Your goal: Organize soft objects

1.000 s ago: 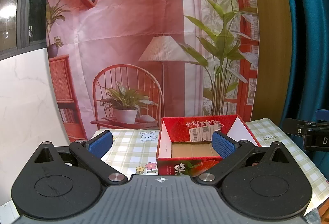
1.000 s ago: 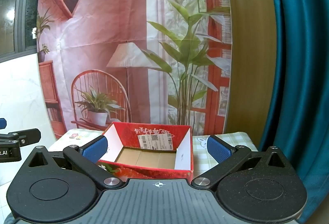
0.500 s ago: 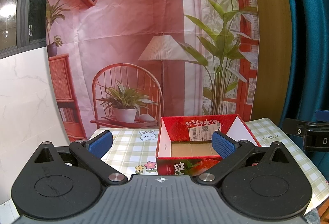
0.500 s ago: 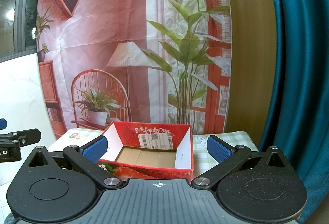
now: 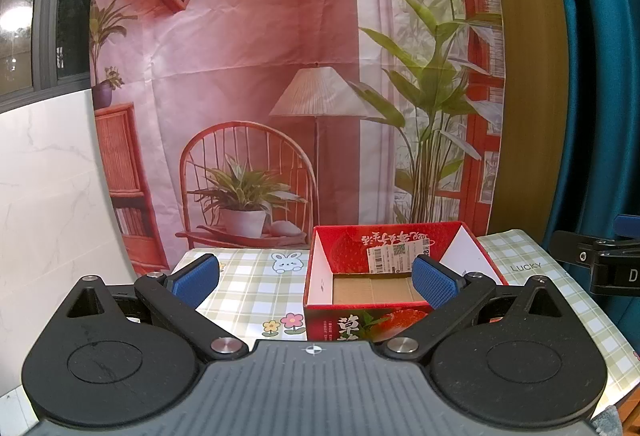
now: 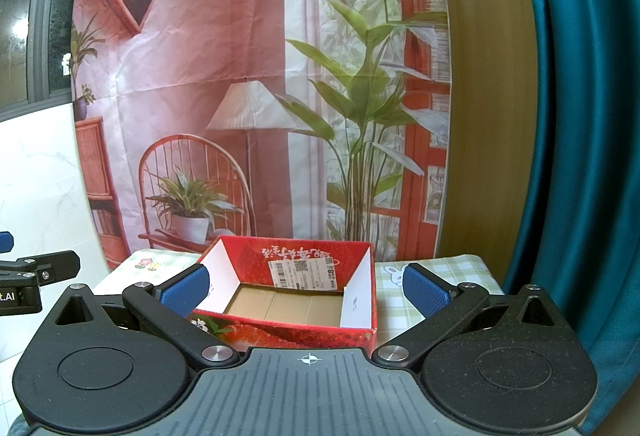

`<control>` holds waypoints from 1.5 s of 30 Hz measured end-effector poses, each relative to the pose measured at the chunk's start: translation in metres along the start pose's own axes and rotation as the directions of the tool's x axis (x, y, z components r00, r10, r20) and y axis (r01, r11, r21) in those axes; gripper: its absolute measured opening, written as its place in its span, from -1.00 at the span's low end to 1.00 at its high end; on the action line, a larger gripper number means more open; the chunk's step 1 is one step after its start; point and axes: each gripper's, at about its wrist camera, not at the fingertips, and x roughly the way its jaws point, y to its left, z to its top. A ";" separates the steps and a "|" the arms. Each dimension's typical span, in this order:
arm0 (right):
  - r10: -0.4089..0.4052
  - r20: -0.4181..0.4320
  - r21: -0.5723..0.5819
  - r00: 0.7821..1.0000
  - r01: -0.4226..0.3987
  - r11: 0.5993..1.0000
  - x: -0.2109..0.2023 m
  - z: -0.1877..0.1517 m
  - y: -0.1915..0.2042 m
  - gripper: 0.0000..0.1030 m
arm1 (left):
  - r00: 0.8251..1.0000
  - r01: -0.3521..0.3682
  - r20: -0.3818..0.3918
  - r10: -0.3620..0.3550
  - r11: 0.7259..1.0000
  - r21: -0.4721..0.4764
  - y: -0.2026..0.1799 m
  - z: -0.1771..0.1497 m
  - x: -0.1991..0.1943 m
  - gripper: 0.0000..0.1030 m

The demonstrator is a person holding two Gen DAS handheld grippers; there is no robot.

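Red cardboard fills the middle of both my views: the strawberry box sits straight ahead of the left gripper and just ahead of the right gripper, open-topped on the checked tablecloth, and nothing about it has shifted over the last second. Neither tool has moved either, so I judge the task has not really begun. Both grippers stand spread wide, blue pads well apart, holding nothing and touching nothing. The box's floor shows bare brown card, with only a shipping label on its far wall. I can see no soft objects in either view; they must lie outside the frames.
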 end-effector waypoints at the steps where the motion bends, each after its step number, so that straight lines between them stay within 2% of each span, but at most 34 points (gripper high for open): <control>1: 0.000 0.000 0.000 1.000 0.000 1.000 0.000 0.000 0.000 0.99 | 1.000 0.003 -0.002 -0.003 1.000 -0.001 0.000 0.000 0.000 1.00; 11: 0.010 0.011 0.017 1.000 -0.011 1.000 0.006 -0.009 -0.001 0.99 | 0.998 0.040 -0.037 -0.042 0.997 -0.060 0.004 -0.007 0.010 1.00; 14: 0.024 0.040 0.039 0.999 -0.025 0.999 0.008 -0.017 -0.004 0.99 | 0.994 0.054 -0.087 -0.061 0.996 -0.076 0.004 -0.011 0.017 1.00; 19: 0.069 0.104 0.053 0.992 -0.075 0.996 0.010 -0.035 -0.013 0.99 | 0.992 0.042 -0.116 -0.048 0.998 -0.051 0.004 -0.025 0.026 1.00; 21: 0.058 0.079 0.049 0.995 -0.062 0.997 0.018 -0.040 -0.011 0.99 | 0.993 0.035 -0.112 -0.039 0.999 -0.040 0.004 -0.031 0.030 1.00; 24: 0.063 0.052 0.056 0.997 -0.066 0.996 0.030 -0.051 -0.009 0.99 | 0.989 0.026 -0.146 -0.026 1.000 -0.001 0.006 -0.038 0.039 1.00; 27: 0.077 0.010 0.064 0.997 -0.078 0.995 0.041 -0.061 -0.006 0.99 | 0.988 0.034 -0.152 -0.037 0.999 -0.022 0.008 -0.045 0.050 1.00; 31: 0.160 -0.067 0.060 0.985 -0.156 0.986 0.055 -0.071 -0.005 0.99 | 0.984 0.059 -0.161 -0.071 0.995 -0.075 0.010 -0.054 0.066 1.00; 35: 0.188 -0.105 -0.008 0.977 -0.190 0.982 0.058 -0.081 0.004 0.99 | 0.962 0.098 -0.244 -0.123 0.989 -0.111 0.011 -0.075 0.076 1.00; 38: 0.132 -0.110 -0.111 0.985 -0.144 0.983 0.057 -0.092 0.014 0.99 | 0.945 0.127 -0.282 -0.166 0.980 -0.154 0.011 -0.093 0.087 1.00; 41: 0.111 -0.134 -0.164 0.985 -0.132 0.978 0.057 -0.105 0.019 0.99 | 0.911 0.163 -0.341 -0.231 0.962 -0.217 0.016 -0.106 0.096 0.99; 45: 0.141 -0.219 -0.135 0.965 -0.173 0.976 0.062 -0.122 0.017 0.99 | 0.876 0.188 -0.388 -0.287 0.943 -0.275 0.018 -0.123 0.109 0.96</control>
